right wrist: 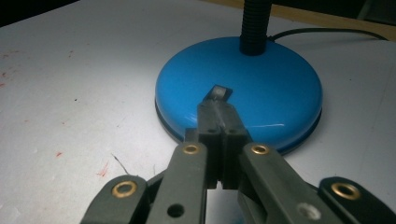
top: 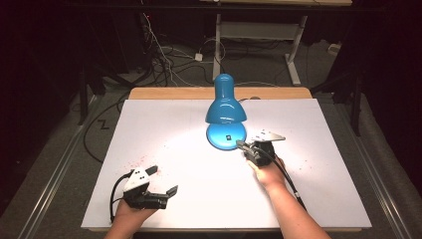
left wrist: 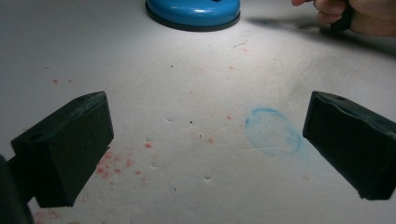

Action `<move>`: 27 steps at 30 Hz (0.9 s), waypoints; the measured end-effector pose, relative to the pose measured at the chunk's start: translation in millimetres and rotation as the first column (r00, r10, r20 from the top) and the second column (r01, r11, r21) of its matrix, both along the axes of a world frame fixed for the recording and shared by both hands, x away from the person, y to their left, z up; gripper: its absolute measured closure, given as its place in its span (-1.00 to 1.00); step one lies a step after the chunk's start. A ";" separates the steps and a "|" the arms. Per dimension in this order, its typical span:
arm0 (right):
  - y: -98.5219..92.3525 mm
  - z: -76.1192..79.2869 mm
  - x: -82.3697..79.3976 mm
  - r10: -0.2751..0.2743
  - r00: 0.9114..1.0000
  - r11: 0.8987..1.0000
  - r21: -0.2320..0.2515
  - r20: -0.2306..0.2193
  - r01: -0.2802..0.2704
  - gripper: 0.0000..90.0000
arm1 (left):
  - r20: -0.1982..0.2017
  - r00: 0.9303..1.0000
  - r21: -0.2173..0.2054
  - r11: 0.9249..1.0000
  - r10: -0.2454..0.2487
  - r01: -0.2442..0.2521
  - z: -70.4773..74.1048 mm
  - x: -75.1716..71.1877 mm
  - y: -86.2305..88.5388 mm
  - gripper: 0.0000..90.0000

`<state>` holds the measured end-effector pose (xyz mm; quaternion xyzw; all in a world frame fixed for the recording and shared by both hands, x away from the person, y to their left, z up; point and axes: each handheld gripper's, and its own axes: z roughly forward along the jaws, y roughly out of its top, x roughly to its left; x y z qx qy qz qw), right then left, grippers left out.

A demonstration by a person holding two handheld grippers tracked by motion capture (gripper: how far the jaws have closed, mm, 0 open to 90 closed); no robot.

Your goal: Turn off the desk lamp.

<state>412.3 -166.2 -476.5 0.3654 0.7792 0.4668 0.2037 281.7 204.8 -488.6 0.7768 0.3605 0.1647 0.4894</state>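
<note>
- Two grippers in play, taken left to right.
- Left gripper: jaws spread wide, holding nothing, parked at about 7 o'clock on the white table.
- Blue desk lamp: lit, standing at 12 o'clock near the far edge.
- Right gripper: jaws pressed together, empty, tips at the switch on the lamp base.
- Risk: glancing off the small rocker, or shoving the base instead of toggling, given an off-centre or slanted push.

One blue lamp, two tongs, one white board, perhaps one switch.
</note>
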 end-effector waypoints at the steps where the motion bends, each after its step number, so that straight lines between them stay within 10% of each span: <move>1: 2.3 -0.2 4.8 0.005 1.000 1.000 -0.001 -0.002 -0.005 1.00 | 0.000 1.000 0.000 1.000 0.000 0.000 -0.1 0.1 0.0 -0.97; 27: 21.9 -7.0 38.6 -0.039 0.999 0.999 0.029 -0.013 0.039 1.00 | -0.005 1.000 -0.003 1.000 -0.010 0.010 -0.9 1.1 -0.6 -0.97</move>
